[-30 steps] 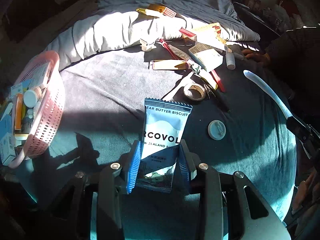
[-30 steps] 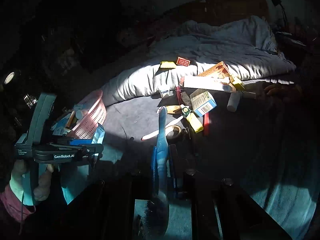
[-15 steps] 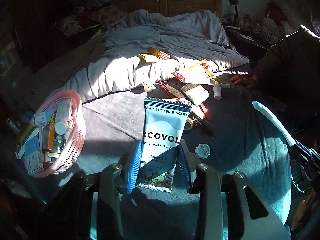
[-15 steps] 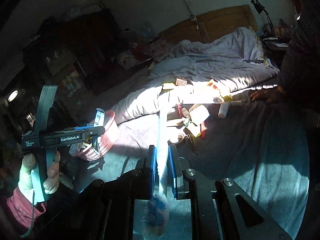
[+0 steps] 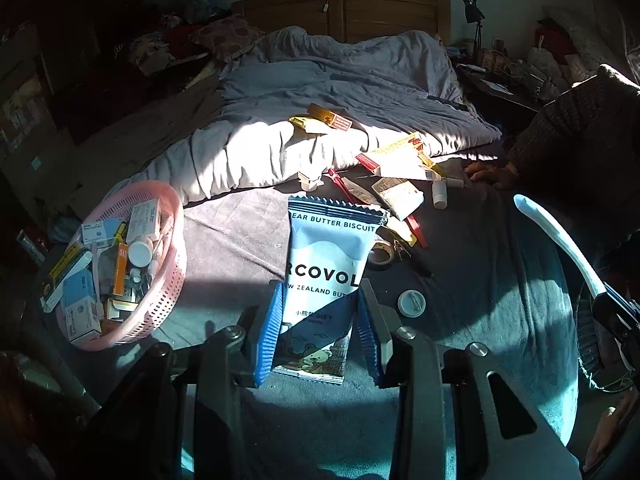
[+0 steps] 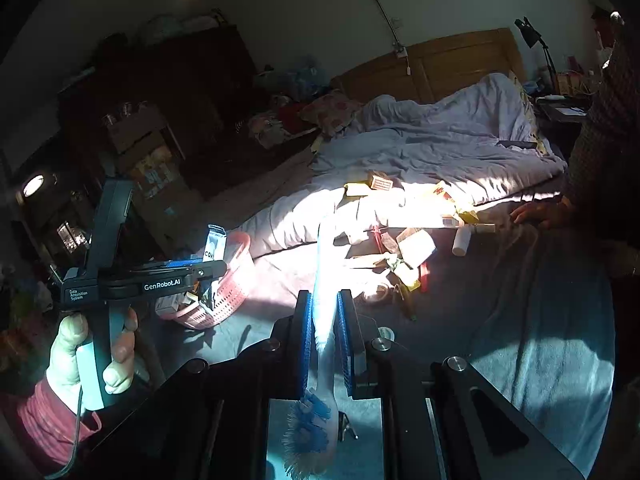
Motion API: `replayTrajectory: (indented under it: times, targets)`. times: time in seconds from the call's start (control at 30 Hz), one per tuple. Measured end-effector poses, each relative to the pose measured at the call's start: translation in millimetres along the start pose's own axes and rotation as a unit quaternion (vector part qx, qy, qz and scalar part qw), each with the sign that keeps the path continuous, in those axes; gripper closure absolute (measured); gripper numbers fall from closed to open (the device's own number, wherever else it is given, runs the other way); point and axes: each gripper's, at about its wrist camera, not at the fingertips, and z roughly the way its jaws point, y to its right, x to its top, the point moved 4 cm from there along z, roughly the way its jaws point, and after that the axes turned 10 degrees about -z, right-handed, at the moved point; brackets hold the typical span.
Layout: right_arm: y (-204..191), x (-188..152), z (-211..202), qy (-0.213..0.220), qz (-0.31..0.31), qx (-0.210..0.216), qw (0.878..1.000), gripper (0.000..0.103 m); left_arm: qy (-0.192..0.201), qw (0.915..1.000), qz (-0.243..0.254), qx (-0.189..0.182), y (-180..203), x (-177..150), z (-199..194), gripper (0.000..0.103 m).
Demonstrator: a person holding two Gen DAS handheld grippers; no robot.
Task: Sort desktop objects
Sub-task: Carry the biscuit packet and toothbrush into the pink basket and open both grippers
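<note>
My left gripper (image 5: 320, 304) is shut on a blue and white biscuit packet (image 5: 326, 264), held upright above the dark bedspread. In the right wrist view that same gripper (image 6: 208, 276) hangs near the pink basket (image 6: 236, 280), with the packet (image 6: 214, 246) sticking up from it. My right gripper (image 6: 323, 300) is shut on a white brush (image 6: 324, 276), handle pointing forward and blue bristles toward the camera. The brush handle (image 5: 560, 244) also shows at the right of the left wrist view. The pink basket (image 5: 168, 280) at the left holds several boxes and bottles.
A pile of boxes, tubes and pens (image 5: 396, 196) lies by the folded grey quilt (image 5: 280, 148). A tape roll (image 5: 380, 256) and a round white lid (image 5: 411, 303) rest on the bedspread. Someone else's hand (image 5: 492, 172) rests on the bed at the right.
Both grippers have risen and tilted up, so the headboard and the room now show. The packet and the brush stay gripped. The basket has slid toward the lower middle of the left view.
</note>
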Motion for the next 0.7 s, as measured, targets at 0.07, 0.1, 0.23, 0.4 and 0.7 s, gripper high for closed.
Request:
replayTrajectory:
  times: [0.07, 0.1, 0.23, 0.4, 0.7]
  targets:
    - [-10.7, 6.3, 10.1, -0.002, -0.008, 0.007, 1.000, 0.091, 0.001, 1.0000, -0.009, 0.003, -12.6, 2.4, 0.1, 0.066]
    - [-16.4, 9.7, 17.0, -0.004, -0.012, 0.012, 1.000, 0.091, 0.001, 0.9999, -0.015, 0.005, -20.4, 4.6, 0.5, 0.066]
    - [-47.4, 25.8, 44.8, -0.009, -0.030, 0.033, 0.999, 0.091, 0.007, 0.9992, -0.036, 0.017, -58.0, 15.2, 0.8, 0.066]
    - [-84.8, 50.7, 97.5, -0.018, -0.051, 0.068, 0.996, 0.091, 0.016, 0.9969, -0.066, 0.040, -117.4, 33.3, 4.8, 0.066]
    - [-154.3, 96.1, 227.0, -0.054, -0.084, 0.125, 0.987, 0.091, 0.019, 0.9885, -0.125, 0.083, -236.2, 64.0, 30.3, 0.066]
